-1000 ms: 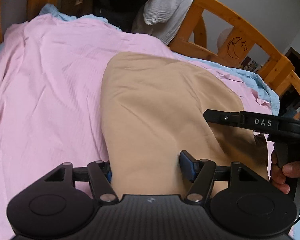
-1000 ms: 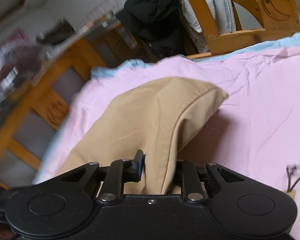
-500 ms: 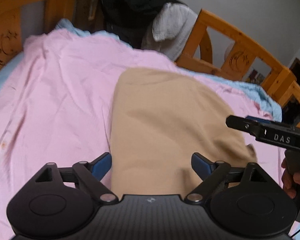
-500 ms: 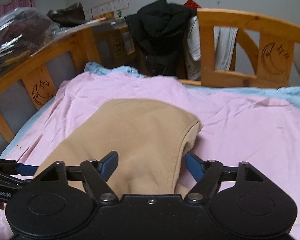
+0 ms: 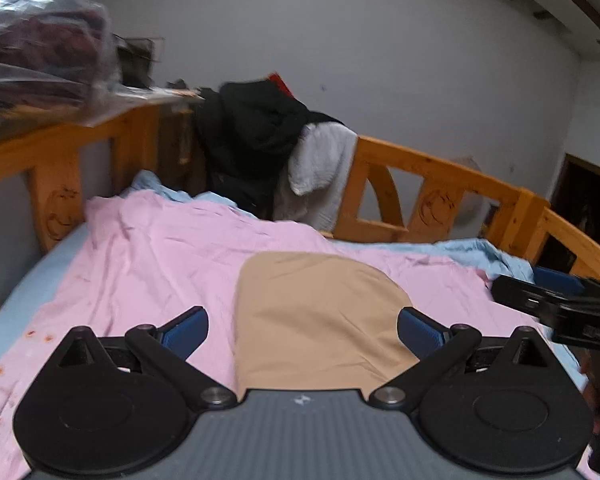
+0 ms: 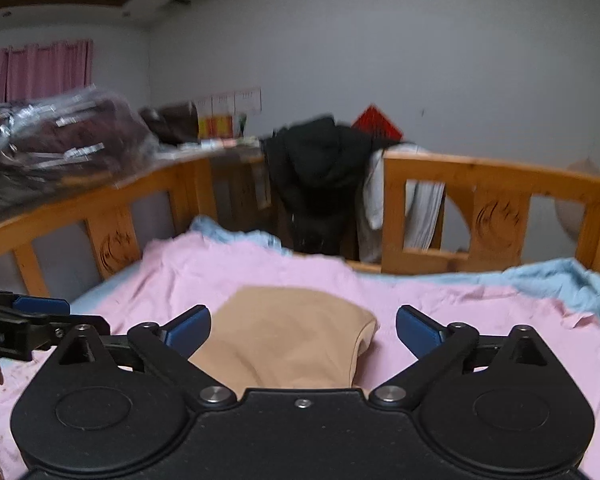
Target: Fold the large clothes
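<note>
A tan garment [image 5: 316,312] lies folded flat on a pink sheet [image 5: 160,256] on the bed; it also shows in the right wrist view [image 6: 288,336]. My left gripper [image 5: 302,334] is open and empty, raised above the garment's near end. My right gripper [image 6: 303,330] is open and empty, also raised above the garment. The right gripper shows at the right edge of the left wrist view [image 5: 560,308]; the left gripper shows at the left edge of the right wrist view [image 6: 20,320].
A wooden bed rail [image 5: 440,196] runs around the bed. Black [image 5: 252,144] and white [image 5: 320,168] clothes hang over its far corner. A light blue sheet [image 6: 540,280] lies bunched at the right. Plastic-wrapped bedding [image 6: 56,140] sits on a shelf at the left.
Both grippers let go of the tan garment, opened wide and lifted back and up. The garment now lies flat on the pink sheet.
</note>
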The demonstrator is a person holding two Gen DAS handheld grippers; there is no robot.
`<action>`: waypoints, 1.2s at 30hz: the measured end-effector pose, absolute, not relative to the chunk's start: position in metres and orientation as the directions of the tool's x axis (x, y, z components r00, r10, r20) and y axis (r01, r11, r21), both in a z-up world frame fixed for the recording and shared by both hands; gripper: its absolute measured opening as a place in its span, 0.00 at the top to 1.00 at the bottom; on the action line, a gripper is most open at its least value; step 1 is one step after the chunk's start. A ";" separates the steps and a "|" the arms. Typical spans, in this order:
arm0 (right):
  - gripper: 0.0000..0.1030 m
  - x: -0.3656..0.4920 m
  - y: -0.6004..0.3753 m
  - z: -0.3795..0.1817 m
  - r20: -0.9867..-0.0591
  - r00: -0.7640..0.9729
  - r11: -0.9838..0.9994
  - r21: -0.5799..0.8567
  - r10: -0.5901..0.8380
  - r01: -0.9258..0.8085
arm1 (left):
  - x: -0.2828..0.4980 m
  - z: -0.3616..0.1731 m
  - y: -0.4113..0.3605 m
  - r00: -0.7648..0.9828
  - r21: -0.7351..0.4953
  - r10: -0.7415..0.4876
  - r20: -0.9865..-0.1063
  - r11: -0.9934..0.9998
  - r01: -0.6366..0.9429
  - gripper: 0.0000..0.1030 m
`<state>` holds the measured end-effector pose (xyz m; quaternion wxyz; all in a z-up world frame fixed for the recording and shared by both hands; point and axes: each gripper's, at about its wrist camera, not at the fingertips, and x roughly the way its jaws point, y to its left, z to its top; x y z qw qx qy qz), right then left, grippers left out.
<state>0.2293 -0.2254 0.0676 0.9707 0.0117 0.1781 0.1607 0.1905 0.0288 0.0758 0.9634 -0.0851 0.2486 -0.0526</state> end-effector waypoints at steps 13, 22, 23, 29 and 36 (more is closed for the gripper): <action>0.01 0.111 -0.251 0.071 -0.224 0.942 0.968 0.082 0.250 -0.238 | 0.102 0.077 0.032 0.887 -0.152 -0.086 -0.454 0.988 0.017 0.01; 0.01 0.062 -0.251 0.067 -0.208 0.957 0.977 0.108 0.201 -0.182 | 0.062 0.065 0.018 0.895 -0.108 -0.088 -0.436 0.993 0.045 0.01; 0.01 0.058 -0.249 0.064 -0.232 0.952 0.978 0.111 0.201 -0.179 | 0.057 0.061 0.016 0.894 -0.100 -0.087 -0.440 0.994 0.048 0.01; 0.01 0.034 -0.237 0.033 -0.367 0.914 0.984 0.089 0.174 -0.152 | 0.036 0.024 0.008 0.879 -0.122 -0.059 -0.473 0.993 0.001 0.01; 0.01 0.015 -0.233 -0.010 -0.445 0.890 0.995 0.062 0.103 -0.084 | 0.036 0.013 0.002 0.878 -0.047 -0.003 -0.478 0.999 -0.022 0.01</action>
